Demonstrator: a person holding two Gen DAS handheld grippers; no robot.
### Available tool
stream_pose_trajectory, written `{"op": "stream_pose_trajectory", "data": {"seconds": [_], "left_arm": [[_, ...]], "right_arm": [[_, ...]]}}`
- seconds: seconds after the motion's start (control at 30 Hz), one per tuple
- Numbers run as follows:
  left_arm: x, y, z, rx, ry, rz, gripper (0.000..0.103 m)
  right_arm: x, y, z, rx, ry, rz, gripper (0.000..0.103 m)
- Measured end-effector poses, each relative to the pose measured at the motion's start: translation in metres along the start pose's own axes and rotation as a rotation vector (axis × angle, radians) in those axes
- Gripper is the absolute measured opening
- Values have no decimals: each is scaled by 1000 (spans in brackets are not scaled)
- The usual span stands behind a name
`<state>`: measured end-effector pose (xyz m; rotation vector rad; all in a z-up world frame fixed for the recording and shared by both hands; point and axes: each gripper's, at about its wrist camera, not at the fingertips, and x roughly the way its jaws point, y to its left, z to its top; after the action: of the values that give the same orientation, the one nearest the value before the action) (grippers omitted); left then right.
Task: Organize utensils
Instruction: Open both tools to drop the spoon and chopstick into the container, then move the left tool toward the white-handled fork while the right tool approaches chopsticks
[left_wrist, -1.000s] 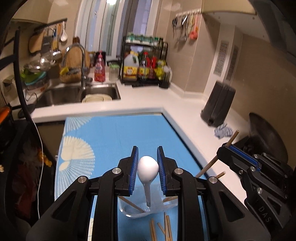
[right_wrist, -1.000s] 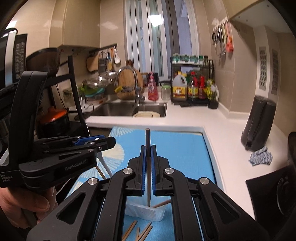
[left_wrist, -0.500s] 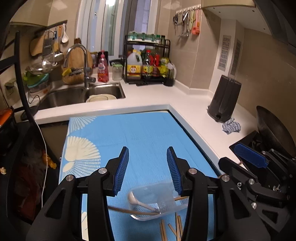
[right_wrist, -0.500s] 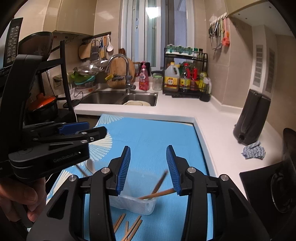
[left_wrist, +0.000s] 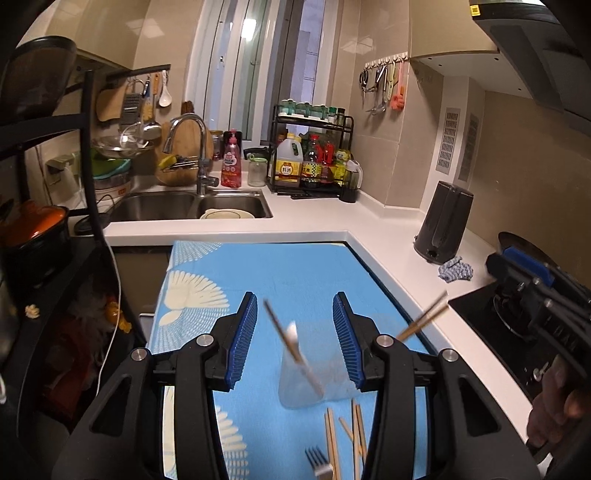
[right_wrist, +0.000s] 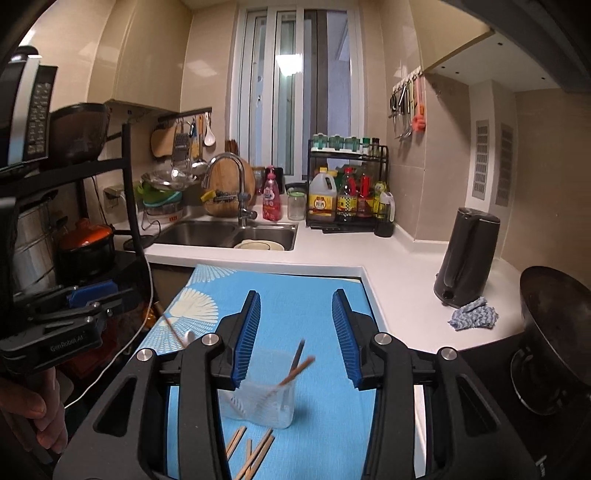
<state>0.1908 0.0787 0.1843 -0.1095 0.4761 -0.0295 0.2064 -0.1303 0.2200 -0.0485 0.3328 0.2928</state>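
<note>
A clear plastic container (left_wrist: 314, 380) (right_wrist: 264, 391) stands on the blue patterned mat (left_wrist: 295, 273) (right_wrist: 295, 306). A white spoon (left_wrist: 291, 334) and several wooden chopsticks (left_wrist: 424, 319) (right_wrist: 295, 367) lean in it. Loose chopsticks (left_wrist: 351, 439) (right_wrist: 255, 452) and a metal fork (left_wrist: 317, 461) lie on the mat in front of it. My left gripper (left_wrist: 294, 336) is open and empty above the container. My right gripper (right_wrist: 295, 334) is open and empty above it too. Each gripper shows at the edge of the other's view.
A white counter (right_wrist: 399, 266) runs behind and to the right of the mat. It holds a black kettle (right_wrist: 467, 256), a blue cloth (right_wrist: 472, 314), a bottle rack (right_wrist: 347, 195) and a sink (right_wrist: 229, 232). A dark wok (right_wrist: 554, 332) sits on the stove at right. A black shelf rack (left_wrist: 44, 206) stands at left.
My left gripper opened and let the white spoon drop into the container. My right gripper opened and let a dark chopstick drop in. Both grippers then drew back.
</note>
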Motion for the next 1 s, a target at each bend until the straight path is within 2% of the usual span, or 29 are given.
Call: {"op": "stream_pose_trajectory", "data": {"seconds": [0.13, 0.3, 0.37, 0.4, 0.47, 0.53, 0.63, 0.73, 0.83, 1.0], "left_arm": [[-24, -4, -43, 12, -7, 19, 43], [-46, -9, -105, 24, 6, 28, 42], [-55, -11, -130, 24, 10, 25, 36], [-58, -11, -141, 22, 13, 25, 33], [-64, -11, -160, 11, 15, 31, 24], [-67, -11, -184, -22, 27, 29, 18], [-62, -12, -219, -63, 89, 18, 15], [-48, -20, -241, -51, 166, -3, 15], [-40, -26, -250, -56, 191, -39, 15], [-31, -25, -265, -98, 238, -56, 15]], "right_arm": [[-39, 0, -36, -3, -30, 17, 41], [-69, 6, -97, -2, -1, 27, 41], [-78, 8, -121, 13, 18, 33, 40], [-81, 9, -132, 24, 24, 35, 37], [-86, 8, -155, 59, 38, 44, 20], [-88, 7, -181, 97, 53, 49, 15], [-81, 10, -216, 117, 119, 62, 15], [-73, 16, -244, 105, 188, 82, 15], [-64, 19, -261, 108, 239, 108, 17], [-51, 30, -280, 99, 301, 131, 17]]}}
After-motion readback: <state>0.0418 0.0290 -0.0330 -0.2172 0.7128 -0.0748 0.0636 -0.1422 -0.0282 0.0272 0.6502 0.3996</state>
